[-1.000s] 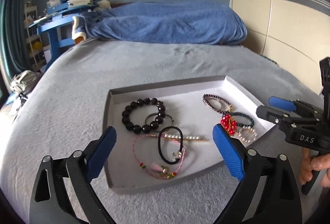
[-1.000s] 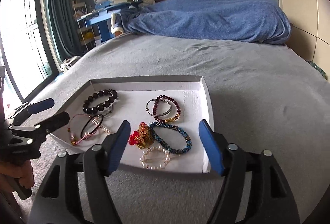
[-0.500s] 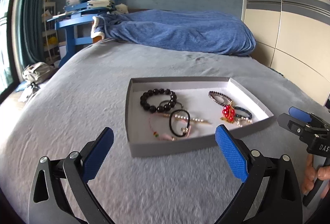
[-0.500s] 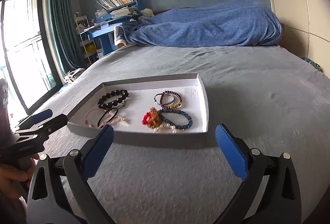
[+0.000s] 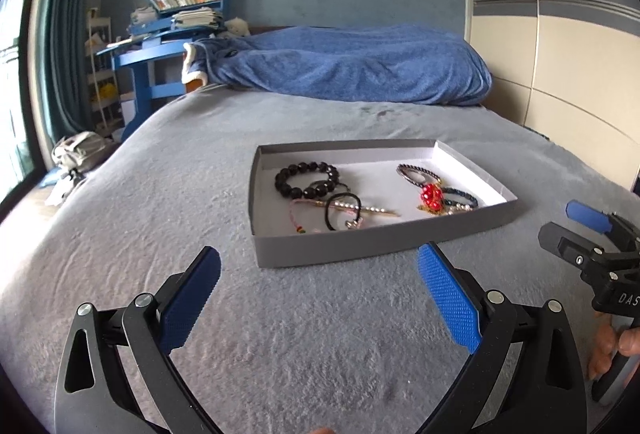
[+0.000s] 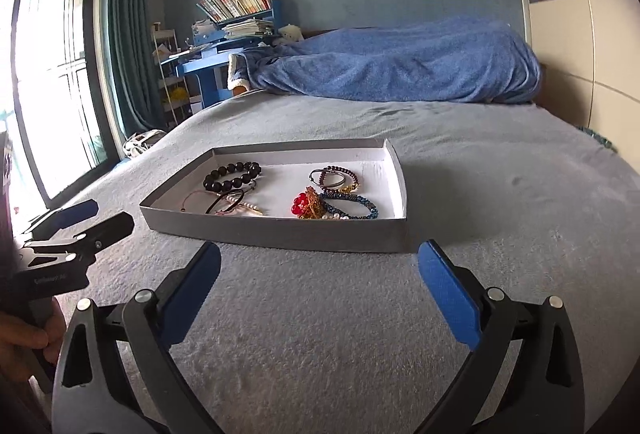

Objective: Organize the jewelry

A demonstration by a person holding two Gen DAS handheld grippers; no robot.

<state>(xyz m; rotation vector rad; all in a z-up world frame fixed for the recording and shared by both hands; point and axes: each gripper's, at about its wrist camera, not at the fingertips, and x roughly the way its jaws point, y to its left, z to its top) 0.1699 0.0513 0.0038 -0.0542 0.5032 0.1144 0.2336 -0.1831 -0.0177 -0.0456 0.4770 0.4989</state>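
Observation:
A shallow grey tray [image 5: 360, 246] [image 6: 280, 234] with a white floor lies on the grey bed. It holds a black bead bracelet [image 5: 306, 178] [image 6: 232, 176], a black cord loop [image 5: 342, 212], a red bead piece [image 5: 431, 194] [image 6: 302, 204], a blue bead bracelet [image 6: 352, 202] and a dark purple one [image 5: 416, 172]. My left gripper [image 5: 319, 254] [image 6: 114, 213] is open and empty, just short of the tray's near wall. My right gripper [image 6: 320, 249] [image 5: 554, 220] is wide open and empty before the tray's near right side. A hand [image 5: 612, 350] holds its grip.
A rumpled blue blanket [image 5: 348, 74] lies across the far end of the bed. A blue desk piled with books [image 5: 160, 46] stands at the back left, with a curtained window [image 6: 52, 74] to its left. Wardrobe doors [image 5: 560, 54] line the right. A bag [image 5: 76, 150] lies on the floor.
Both grippers have drawn back from over the tray to the bedspread in front of it. The right gripper's jaws have spread wider. The jewellery has not moved.

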